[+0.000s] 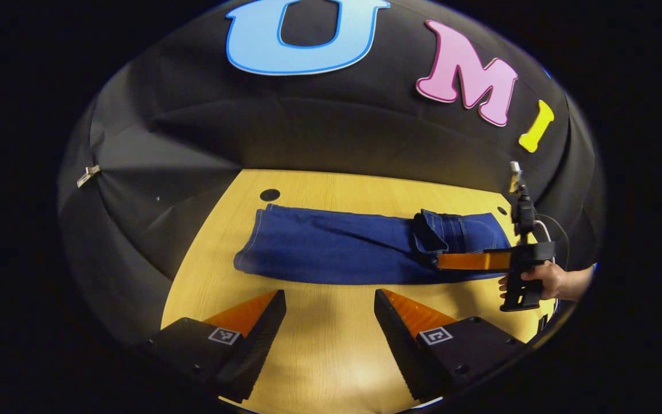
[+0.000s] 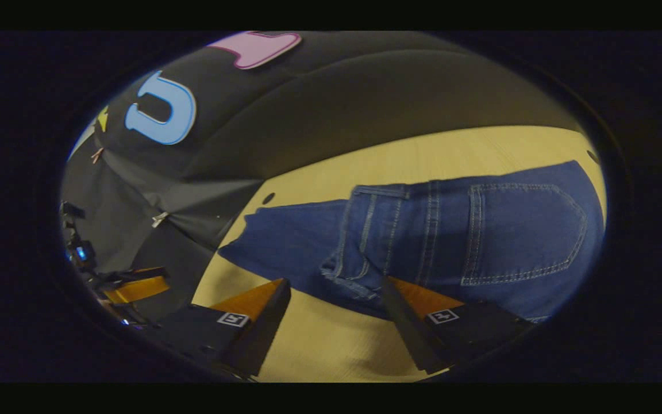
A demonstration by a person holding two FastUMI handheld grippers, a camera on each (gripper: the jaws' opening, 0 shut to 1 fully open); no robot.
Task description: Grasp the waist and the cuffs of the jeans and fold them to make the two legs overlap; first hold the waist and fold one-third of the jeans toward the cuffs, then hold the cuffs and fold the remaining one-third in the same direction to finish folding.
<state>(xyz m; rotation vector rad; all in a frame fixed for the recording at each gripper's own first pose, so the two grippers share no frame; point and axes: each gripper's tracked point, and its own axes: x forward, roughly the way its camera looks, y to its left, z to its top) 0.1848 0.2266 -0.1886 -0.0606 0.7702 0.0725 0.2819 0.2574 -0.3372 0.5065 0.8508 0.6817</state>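
1. On the wooden table one pair of jeans lies flat, legs overlapped, the waist part folded over toward the cuffs.
2. Bare wood runs along the near edge of the jeans, and a narrower strip shows behind them.
3. Jeans are dark blue denim with pale stitching; one back pocket faces up in the right gripper view.
4. Left gripper hangs over bare wood near the jeans, fingers spread wide, pinching nothing.
5. Right gripper is spread at the folded waist edge; one finger lies across the denim, the other over wood.
6. A hand holds the right gripper at the table's end.
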